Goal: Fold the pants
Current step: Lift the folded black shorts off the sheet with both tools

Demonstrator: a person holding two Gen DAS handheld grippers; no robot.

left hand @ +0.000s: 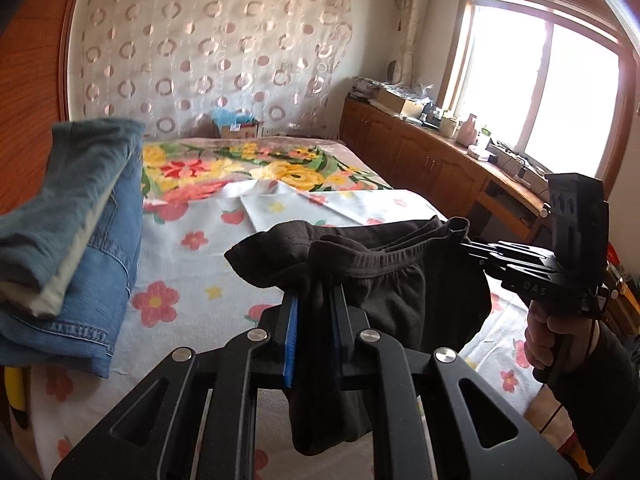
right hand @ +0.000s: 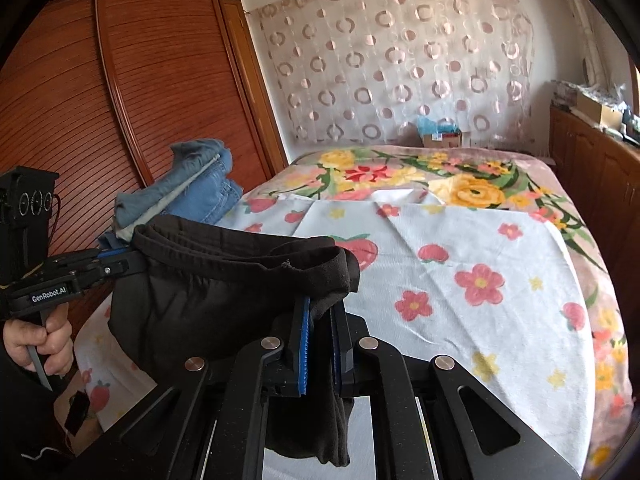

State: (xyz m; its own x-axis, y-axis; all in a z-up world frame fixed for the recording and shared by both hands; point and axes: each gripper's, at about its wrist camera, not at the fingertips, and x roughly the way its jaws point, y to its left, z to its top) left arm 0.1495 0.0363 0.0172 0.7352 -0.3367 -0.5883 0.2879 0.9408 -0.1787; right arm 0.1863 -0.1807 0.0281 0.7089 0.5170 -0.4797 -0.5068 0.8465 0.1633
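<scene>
From the left wrist view, the left gripper (left hand: 314, 320) has its blue-padded fingers (left hand: 289, 336) clenched on one end of the waistband of the black pants (left hand: 384, 276), which hang in the air above the near edge of the bed (left hand: 188, 280). The right gripper (left hand: 466, 240) pinches the other end of the waistband. A stack of folded jeans (left hand: 80, 240) lies at the bed's left edge.

From the right wrist view, the right gripper (right hand: 320, 336) grips the pants (right hand: 208, 280) between its fingers (right hand: 304, 344), fabric drooping below. The left gripper (right hand: 134, 258) holds the far end, near the jeans (right hand: 192, 188). A floral sheet (right hand: 460, 280) covers the bed (right hand: 520, 184).
</scene>
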